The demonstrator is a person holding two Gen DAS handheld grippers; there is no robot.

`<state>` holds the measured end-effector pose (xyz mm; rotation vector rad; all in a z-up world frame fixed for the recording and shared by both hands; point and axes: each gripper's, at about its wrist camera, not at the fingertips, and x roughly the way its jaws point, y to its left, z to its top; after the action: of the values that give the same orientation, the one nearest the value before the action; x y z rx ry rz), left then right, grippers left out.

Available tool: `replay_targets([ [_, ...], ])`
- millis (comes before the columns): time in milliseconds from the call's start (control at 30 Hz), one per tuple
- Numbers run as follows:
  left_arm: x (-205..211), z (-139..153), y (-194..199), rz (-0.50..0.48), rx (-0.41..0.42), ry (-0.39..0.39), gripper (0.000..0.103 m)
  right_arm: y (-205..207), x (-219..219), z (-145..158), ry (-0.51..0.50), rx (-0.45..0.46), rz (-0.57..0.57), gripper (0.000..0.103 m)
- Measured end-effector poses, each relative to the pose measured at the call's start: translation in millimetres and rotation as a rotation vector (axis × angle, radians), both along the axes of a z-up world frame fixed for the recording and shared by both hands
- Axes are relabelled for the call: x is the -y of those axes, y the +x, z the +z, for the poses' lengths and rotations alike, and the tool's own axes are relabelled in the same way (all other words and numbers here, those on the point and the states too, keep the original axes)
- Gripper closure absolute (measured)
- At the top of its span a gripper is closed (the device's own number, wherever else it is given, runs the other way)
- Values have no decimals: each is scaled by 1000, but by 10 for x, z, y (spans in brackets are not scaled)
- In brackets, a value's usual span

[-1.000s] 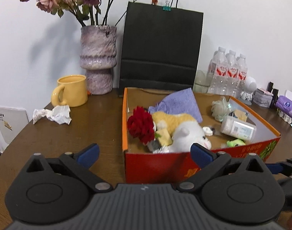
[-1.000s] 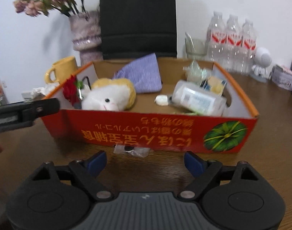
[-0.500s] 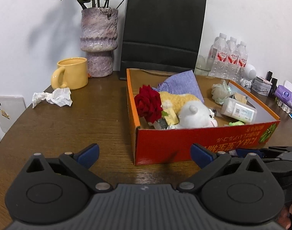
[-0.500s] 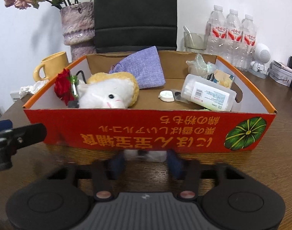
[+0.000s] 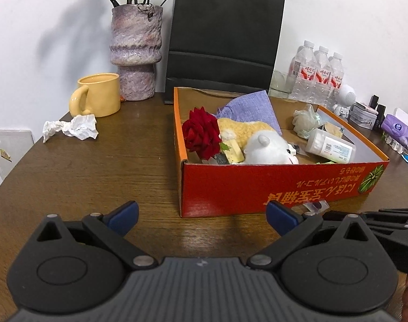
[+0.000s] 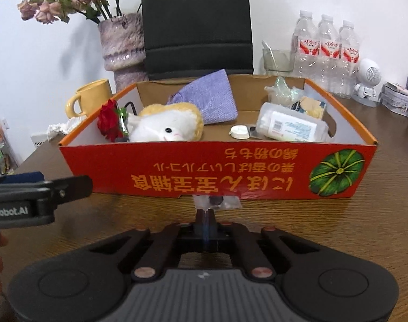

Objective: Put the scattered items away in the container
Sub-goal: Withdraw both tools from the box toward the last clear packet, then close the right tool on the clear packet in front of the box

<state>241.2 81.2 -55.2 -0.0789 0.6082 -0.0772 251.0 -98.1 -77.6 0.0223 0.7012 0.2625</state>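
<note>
A red cardboard box [image 6: 217, 173] [image 5: 271, 185] stands on the brown table, holding a plush toy [image 6: 163, 124], a red rose [image 5: 202, 132], a purple pouch [image 6: 209, 98] and a clear plastic case [image 6: 292, 126]. A small clear plastic packet [image 6: 217, 201] lies on the table against the box's front wall; it also shows in the left wrist view [image 5: 315, 206]. My right gripper [image 6: 205, 214] is shut on the near edge of that packet. My left gripper [image 5: 201, 213] is open and empty, in front of the box's left corner.
A crumpled white tissue [image 5: 71, 128] lies on the table left of the box, near a yellow mug [image 5: 96, 99] and a vase [image 5: 135, 53]. A black paper bag [image 5: 222, 43] stands behind the box. Water bottles [image 6: 322, 53] and small items stand at the back right.
My right gripper closed from wide open onto the clear packet at the box's front wall. My left gripper drew back and to the left, staying open.
</note>
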Motion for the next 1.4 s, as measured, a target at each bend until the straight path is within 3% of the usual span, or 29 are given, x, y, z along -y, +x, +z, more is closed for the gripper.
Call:
replay_targets([
  [67,2,6,-15,0,3,-3,0,18,28,25,10,-5,2,88],
  [133,4,11,-29,2,7,-1,0,79,23,14,0,-20,-24,36],
  [167,5,12,-35,3,8,-2,0,121,3,2,-8,-19,-28,33],
  [300,-45,10,-29,14,2,-14,0,305,-76,-60,-34,-37,-41,44],
  [400,-93,-8,8,29,-22,-25,0,325,-106,-54,-58,-28,-64,67],
  [433,-102,-20,20,32,-32,-27,0,306,-97,-52,-54,-19,-57,90],
  [467,-106,-34,27,34,-41,-29,0,285,-83,-45,-43,-18,-44,90],
  [533,-102,-51,37,32,-51,-30,0,242,-77,-23,-35,-17,-36,103],
  [800,-85,-60,30,31,-53,-23,0,72,-44,10,-19,-6,-5,100],
  [867,-84,-60,36,31,-54,-24,0,79,-1,36,-10,-8,-17,81],
  [900,-80,-61,35,30,-55,-23,0,117,14,31,-13,-22,-25,58],
  [933,-75,-60,34,29,-54,-21,0,159,25,20,-16,-35,-38,48],
  [1133,-88,-60,41,34,-60,-23,0,345,-59,-52,-13,-57,-79,49],
  [1167,-95,-62,45,36,-62,-25,0,361,-73,-58,-17,-58,-89,53],
  [1233,-105,-65,49,37,-65,-28,0,343,-100,-62,-49,-48,-102,76],
  [1400,-96,-64,34,30,-63,-26,0,193,-48,-55,-42,-52,-54,84],
])
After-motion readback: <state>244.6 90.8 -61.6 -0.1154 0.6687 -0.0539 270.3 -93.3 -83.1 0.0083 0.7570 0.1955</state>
